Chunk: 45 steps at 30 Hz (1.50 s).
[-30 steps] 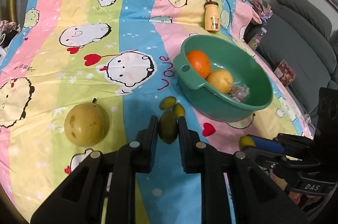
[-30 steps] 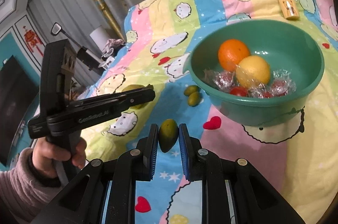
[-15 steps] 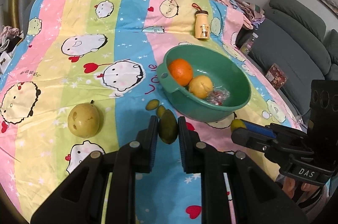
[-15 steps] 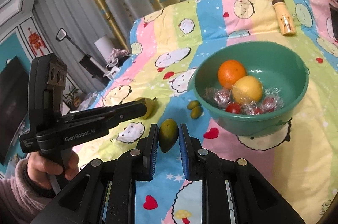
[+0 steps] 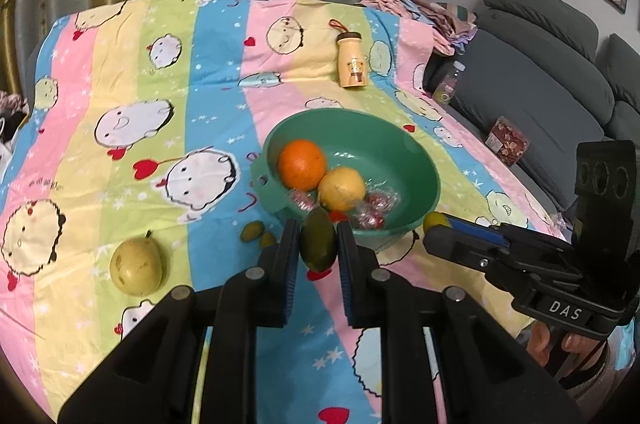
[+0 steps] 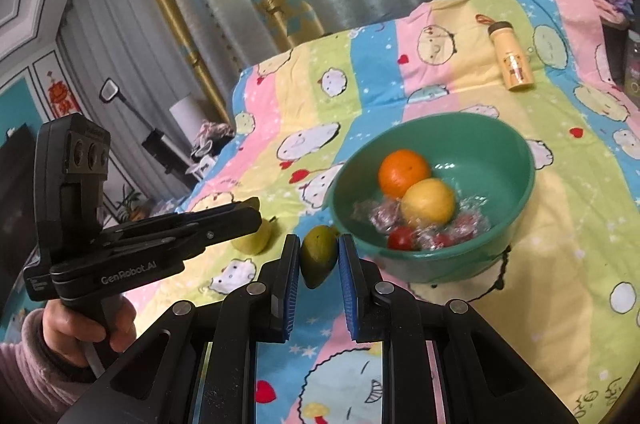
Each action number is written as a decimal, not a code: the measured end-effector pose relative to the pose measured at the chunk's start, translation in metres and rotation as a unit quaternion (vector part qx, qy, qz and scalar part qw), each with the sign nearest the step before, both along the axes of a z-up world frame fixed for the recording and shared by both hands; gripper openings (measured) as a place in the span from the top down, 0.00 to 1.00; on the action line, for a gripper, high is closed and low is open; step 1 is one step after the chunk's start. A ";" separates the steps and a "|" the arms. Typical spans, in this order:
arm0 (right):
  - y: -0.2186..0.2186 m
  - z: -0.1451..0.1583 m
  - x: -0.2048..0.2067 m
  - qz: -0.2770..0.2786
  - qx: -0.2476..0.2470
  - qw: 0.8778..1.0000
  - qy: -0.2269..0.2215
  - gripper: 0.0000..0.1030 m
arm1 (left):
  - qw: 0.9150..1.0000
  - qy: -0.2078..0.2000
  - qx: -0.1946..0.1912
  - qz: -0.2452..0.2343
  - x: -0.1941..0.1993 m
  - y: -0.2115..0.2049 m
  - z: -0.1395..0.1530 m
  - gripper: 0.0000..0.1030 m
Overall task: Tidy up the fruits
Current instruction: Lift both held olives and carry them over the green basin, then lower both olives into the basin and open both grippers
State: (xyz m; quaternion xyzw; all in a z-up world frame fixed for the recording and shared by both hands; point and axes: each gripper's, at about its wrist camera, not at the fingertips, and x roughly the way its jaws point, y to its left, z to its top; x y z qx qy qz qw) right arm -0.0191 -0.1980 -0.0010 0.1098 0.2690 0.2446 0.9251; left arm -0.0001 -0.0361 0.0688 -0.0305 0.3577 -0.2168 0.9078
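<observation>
My left gripper (image 5: 318,244) is shut on a green mango (image 5: 318,239), held in the air just in front of the green bowl (image 5: 416,160). My right gripper (image 6: 319,254) is shut on a second green mango (image 6: 318,256), held left of the bowl (image 6: 516,152). The bowl holds an orange (image 5: 302,164), a yellow citrus fruit (image 5: 342,188) and several wrapped red sweets (image 6: 400,238). A yellow pear (image 5: 137,266) and two small green fruits (image 5: 252,232) lie on the striped cloth left of the bowl. Each gripper shows in the other's view, right (image 5: 436,224) and left (image 6: 252,212).
A yellow bottle (image 5: 351,60) lies on the cloth behind the bowl. A grey sofa (image 5: 540,76) with a small box (image 5: 507,141) stands to the right, with a pile of clothes (image 5: 416,4) behind. Curtains hang at the back.
Both grippers have risen and drawn back from the cloth with their mangoes. The bowl now sits closer to the middle of both views.
</observation>
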 end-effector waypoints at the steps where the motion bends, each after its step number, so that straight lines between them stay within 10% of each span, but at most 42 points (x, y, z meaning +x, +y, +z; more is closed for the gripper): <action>1: -0.002 0.001 0.001 -0.003 0.001 1.000 -0.001 0.79 | 1.000 -0.002 0.001 -0.003 0.001 -0.003 0.002 0.82; 45: -0.042 -0.014 0.087 -0.097 -0.006 0.995 0.012 0.79 | 0.996 0.027 0.077 -0.038 0.104 -0.077 -0.036 0.82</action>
